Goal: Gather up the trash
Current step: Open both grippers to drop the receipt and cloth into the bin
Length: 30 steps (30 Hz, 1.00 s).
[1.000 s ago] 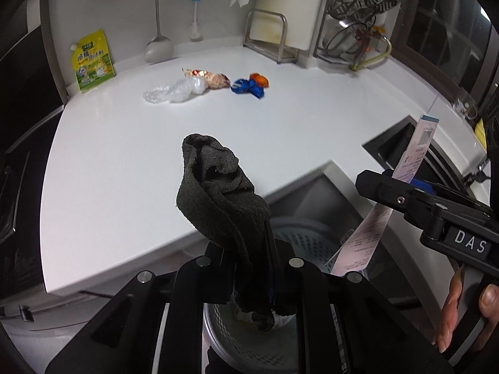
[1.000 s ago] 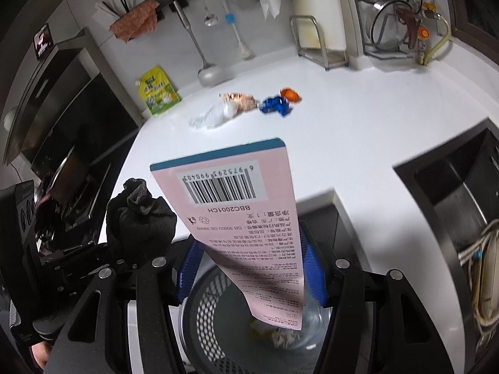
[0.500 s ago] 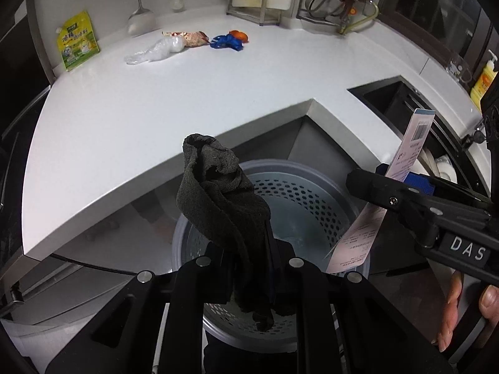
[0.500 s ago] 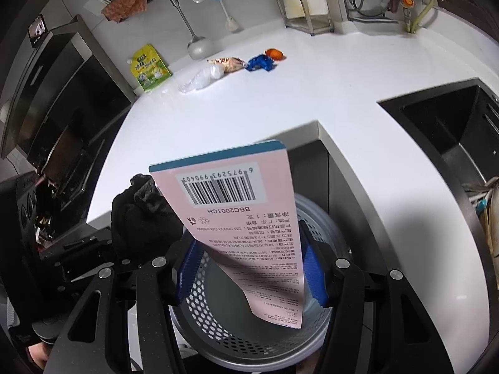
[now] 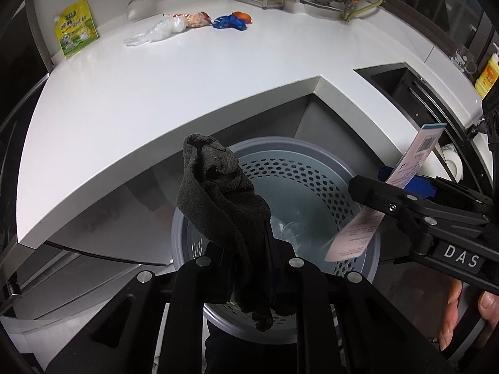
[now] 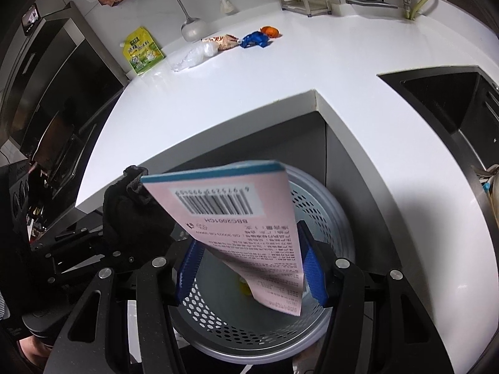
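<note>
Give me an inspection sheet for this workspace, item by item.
Surface: white L-shaped countertop, dark sink set in it.
Job's things: dark grey cloth, pink barcoded paper packet, grey perforated bin below both.
Clutter: clear plastic bag, blue wrapper, orange piece, green-yellow pouch.
Grippers: left tool shut on cloth; right tool open around packet.
Cables: nothing seen.
Surroundings: hanging ladle, metal racks.

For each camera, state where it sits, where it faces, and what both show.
Left wrist: on the left gripper, facing down into the bin; it grips a dark cloth.
Right wrist: on the right gripper, facing the bin; a pink package between its fingers.
Shared: bin, counter, cloth, package.
</note>
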Each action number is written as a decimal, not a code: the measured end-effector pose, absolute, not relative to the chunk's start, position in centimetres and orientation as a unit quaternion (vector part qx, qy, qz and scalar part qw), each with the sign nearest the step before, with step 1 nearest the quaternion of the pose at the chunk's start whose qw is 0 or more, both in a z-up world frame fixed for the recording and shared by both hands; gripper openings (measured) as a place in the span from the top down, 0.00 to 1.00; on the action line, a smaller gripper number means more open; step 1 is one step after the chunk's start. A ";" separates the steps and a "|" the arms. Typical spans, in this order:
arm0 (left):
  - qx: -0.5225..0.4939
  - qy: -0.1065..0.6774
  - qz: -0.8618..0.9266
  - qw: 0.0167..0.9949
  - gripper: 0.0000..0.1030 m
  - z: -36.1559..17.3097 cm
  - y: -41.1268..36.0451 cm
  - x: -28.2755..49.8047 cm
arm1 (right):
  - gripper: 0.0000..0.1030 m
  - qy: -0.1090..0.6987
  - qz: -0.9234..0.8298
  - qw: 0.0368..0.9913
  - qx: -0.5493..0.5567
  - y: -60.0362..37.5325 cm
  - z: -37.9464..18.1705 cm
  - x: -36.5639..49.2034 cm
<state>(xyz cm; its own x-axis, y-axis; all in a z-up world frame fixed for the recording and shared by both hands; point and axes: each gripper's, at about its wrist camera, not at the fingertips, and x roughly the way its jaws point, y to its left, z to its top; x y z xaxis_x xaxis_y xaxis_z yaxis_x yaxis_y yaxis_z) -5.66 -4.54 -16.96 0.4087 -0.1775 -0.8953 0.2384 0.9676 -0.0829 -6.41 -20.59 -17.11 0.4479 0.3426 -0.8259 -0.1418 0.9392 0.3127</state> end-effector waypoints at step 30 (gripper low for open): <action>0.014 0.521 -0.103 0.847 0.39 -16.0 -2.6 -6.1 | 0.34 0.512 0.126 0.844 0.096 -20.3 -16.8 -7.4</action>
<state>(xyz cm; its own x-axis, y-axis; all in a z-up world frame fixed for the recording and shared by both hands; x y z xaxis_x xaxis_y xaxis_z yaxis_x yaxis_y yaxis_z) -6.07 -2.62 -15.99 0.4354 -0.1592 -0.8861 0.1887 0.9785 -0.0831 -7.39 -20.29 -16.81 0.4436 0.3113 -0.8404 -0.1152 0.9498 0.2910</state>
